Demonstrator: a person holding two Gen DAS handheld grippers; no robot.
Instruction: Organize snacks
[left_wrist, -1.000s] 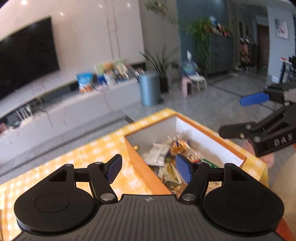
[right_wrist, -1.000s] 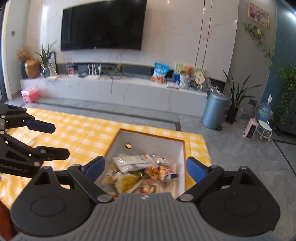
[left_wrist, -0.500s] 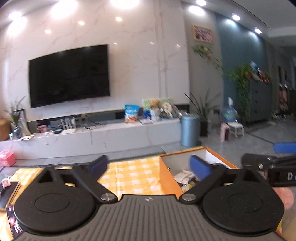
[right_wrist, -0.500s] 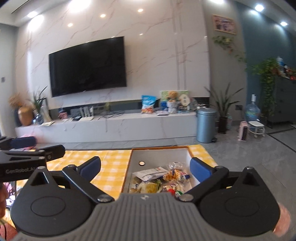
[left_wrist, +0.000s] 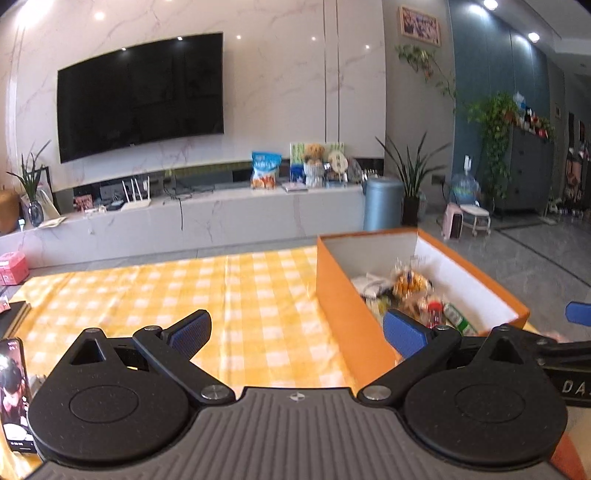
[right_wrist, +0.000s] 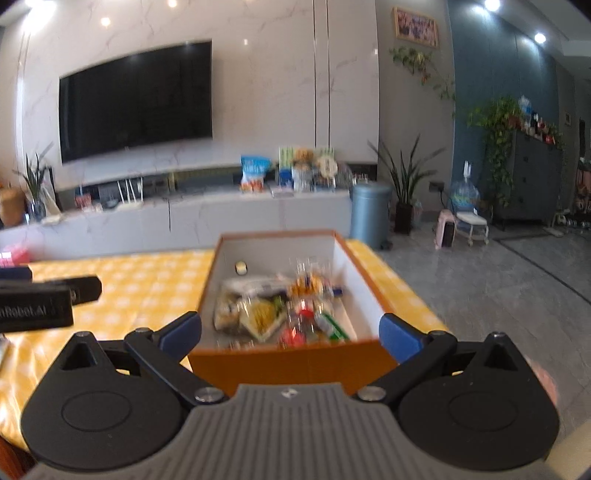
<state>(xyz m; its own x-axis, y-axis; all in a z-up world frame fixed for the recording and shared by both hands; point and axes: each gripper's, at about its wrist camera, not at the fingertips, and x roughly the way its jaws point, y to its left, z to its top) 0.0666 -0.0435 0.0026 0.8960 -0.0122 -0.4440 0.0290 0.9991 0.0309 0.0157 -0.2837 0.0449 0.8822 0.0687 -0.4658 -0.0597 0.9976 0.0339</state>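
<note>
An orange box (left_wrist: 343, 291) with white inner walls stands at the right end of the table and holds several snack packets (left_wrist: 410, 284). It also shows in the right wrist view (right_wrist: 284, 362), with the packets (right_wrist: 280, 306) piled toward its near end. My left gripper (left_wrist: 295, 332) is open and empty, near the table's front, left of the box's near corner. My right gripper (right_wrist: 290, 332) is open and empty, its fingers spread wider than the box's near wall. The right gripper's tip shows at the right edge of the left wrist view (left_wrist: 578, 314).
A yellow checked cloth (left_wrist: 221, 295) covers the table. A phone (left_wrist: 14, 395) and a dark book (left_wrist: 11, 314) lie at its left end. Beyond the table are a long white TV bench (left_wrist: 207, 218), a blue bin (left_wrist: 382, 203) and grey floor.
Both grippers have drawn back from above the box and levelled out; the views now look across the table toward the TV wall. The left jaws have opened wider.
</note>
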